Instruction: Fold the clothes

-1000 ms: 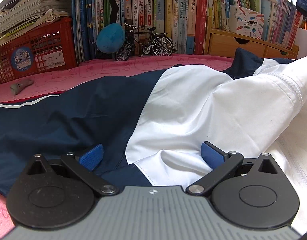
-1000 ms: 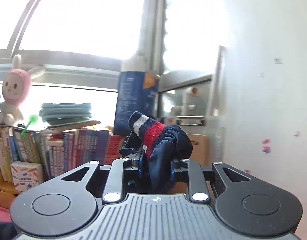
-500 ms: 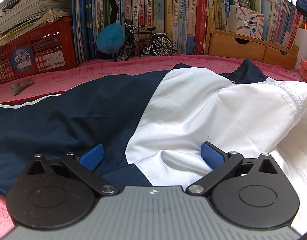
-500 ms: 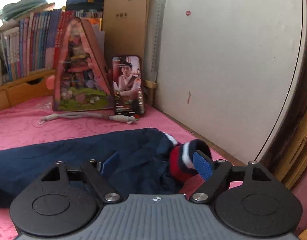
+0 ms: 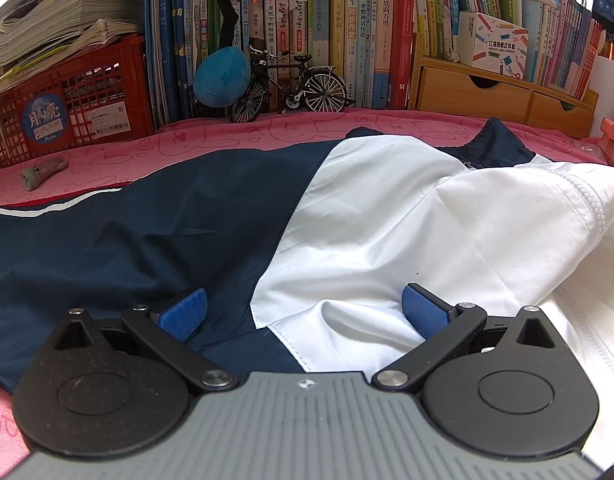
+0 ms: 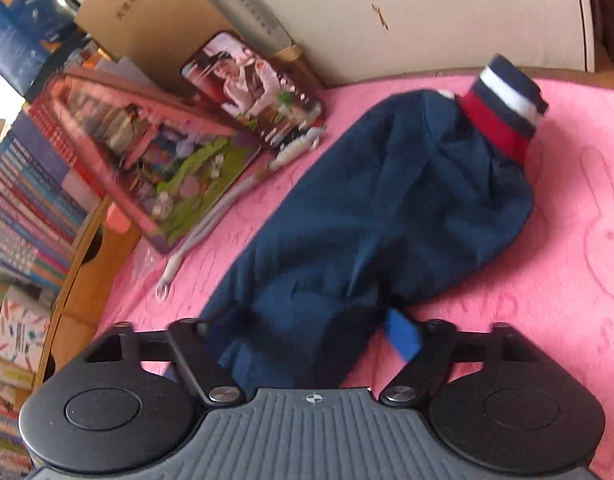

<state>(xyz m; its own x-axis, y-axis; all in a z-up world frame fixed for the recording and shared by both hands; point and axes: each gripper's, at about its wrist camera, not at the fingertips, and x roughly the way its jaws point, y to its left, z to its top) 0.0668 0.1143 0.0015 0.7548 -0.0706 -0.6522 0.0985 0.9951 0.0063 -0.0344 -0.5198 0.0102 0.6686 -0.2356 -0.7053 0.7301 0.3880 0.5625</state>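
Navy-and-white jacket [image 5: 267, 216] spread across a pink cloth [image 5: 235, 140] before a row of books [image 5: 347, 20]. Left gripper [image 5: 303, 314] rests on the garment with jaws wide, fabric bunched between them but not pinched. Right gripper [image 6: 307, 332] over the navy sleeve [image 6: 367, 220], jaws closing with sleeve fabric between them; the striped cuff [image 6: 503, 108] lies at the far end, near a phone [image 6: 251, 88].

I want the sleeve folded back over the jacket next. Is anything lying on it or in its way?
Nothing visible. The sleeve lies clear on the pink cloth; the phone and cord sit beside it. The right gripper is closing on its near end.
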